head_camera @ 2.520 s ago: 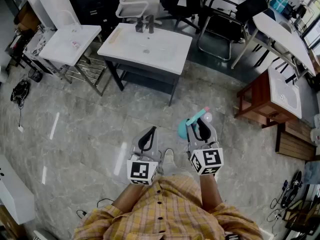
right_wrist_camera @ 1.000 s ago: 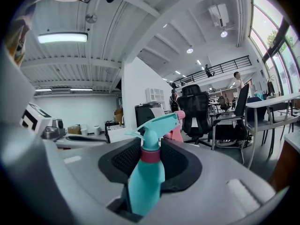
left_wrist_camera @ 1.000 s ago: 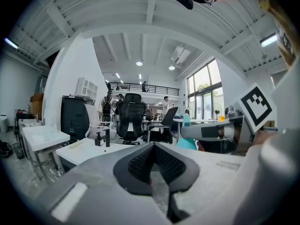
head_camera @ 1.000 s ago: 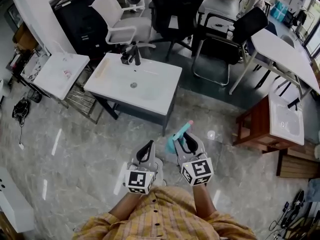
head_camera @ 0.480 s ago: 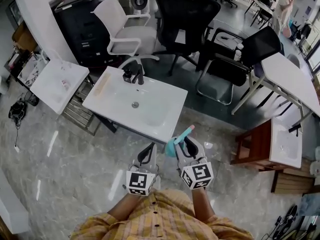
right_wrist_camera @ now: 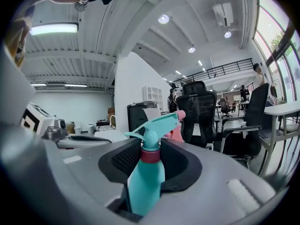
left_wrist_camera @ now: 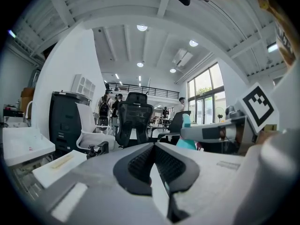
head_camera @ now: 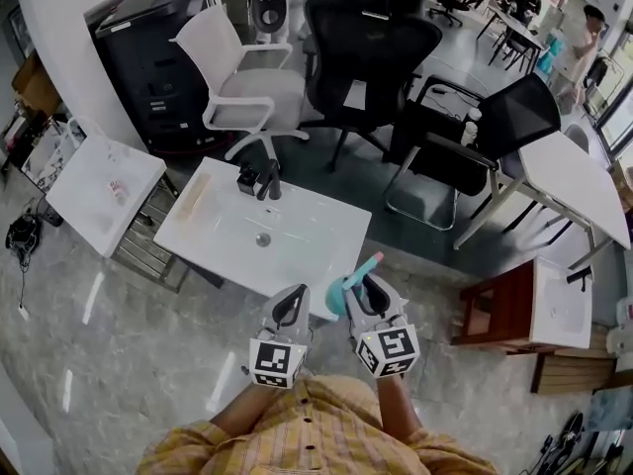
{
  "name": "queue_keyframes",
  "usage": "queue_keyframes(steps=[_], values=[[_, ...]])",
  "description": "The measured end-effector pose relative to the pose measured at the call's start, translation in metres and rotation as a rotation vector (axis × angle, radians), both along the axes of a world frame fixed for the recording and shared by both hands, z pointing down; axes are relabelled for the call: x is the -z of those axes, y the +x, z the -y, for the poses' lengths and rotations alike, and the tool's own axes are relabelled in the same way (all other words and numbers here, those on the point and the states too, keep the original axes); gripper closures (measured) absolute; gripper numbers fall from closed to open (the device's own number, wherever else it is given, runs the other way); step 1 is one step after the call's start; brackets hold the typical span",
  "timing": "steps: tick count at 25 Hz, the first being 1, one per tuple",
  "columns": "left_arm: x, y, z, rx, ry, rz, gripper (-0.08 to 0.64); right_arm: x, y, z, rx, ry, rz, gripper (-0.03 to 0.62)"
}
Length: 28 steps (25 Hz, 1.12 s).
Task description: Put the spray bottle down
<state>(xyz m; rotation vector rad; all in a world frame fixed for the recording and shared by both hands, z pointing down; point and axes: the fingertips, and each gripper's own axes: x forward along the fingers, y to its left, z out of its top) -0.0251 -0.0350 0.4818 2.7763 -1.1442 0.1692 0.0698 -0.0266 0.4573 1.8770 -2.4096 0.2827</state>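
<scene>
A teal spray bottle (right_wrist_camera: 146,177) with a red collar and a pink-tipped nozzle stands upright between the jaws of my right gripper (right_wrist_camera: 149,146), which is shut on its neck and body. In the head view the spray bottle (head_camera: 339,293) and right gripper (head_camera: 364,287) hang over the near edge of a white basin table (head_camera: 316,231). Beside them, my left gripper (head_camera: 294,297) points the same way. Its jaws meet at the tips of the left gripper (left_wrist_camera: 153,146) with nothing between them. Both grippers point roughly level.
The basin table carries a black faucet (head_camera: 259,180) and a drain. A second white table (head_camera: 89,191) stands left. A white chair (head_camera: 247,77) and black chairs (head_camera: 366,47) stand behind. A wooden stand with a basin (head_camera: 539,317) and a long white table (head_camera: 584,181) are right.
The basin table has come much closer in the head view and now lies right under the gripper tips. Both grippers moved forward together, and the bottle stays held in the right one.
</scene>
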Motion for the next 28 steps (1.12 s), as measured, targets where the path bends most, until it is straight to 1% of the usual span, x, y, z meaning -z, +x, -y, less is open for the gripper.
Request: queue_keyframes(steps=[6,11,14,20,22,28], values=[[0.002,0.006,0.034,-0.017,0.009,-0.015,0.56,0.001,0.006,0.029,-0.019,0.013,0.004,0.457],[-0.002,0.012,0.045,-0.023,-0.006,-0.009,0.56,0.0,0.012,0.047,-0.019,0.007,0.003,0.457],[-0.006,0.018,0.053,-0.004,-0.021,0.004,0.56,-0.001,0.019,0.057,-0.004,-0.004,-0.004,0.457],[-0.013,0.047,0.08,0.042,-0.064,0.008,0.56,-0.011,0.043,0.092,0.052,-0.041,-0.039,0.457],[-0.014,0.053,0.087,0.06,-0.072,0.02,0.56,-0.015,0.05,0.104,0.072,-0.05,-0.055,0.457],[-0.031,0.062,0.109,0.112,-0.104,0.068,0.56,-0.039,0.062,0.139,0.123,-0.087,-0.05,0.457]])
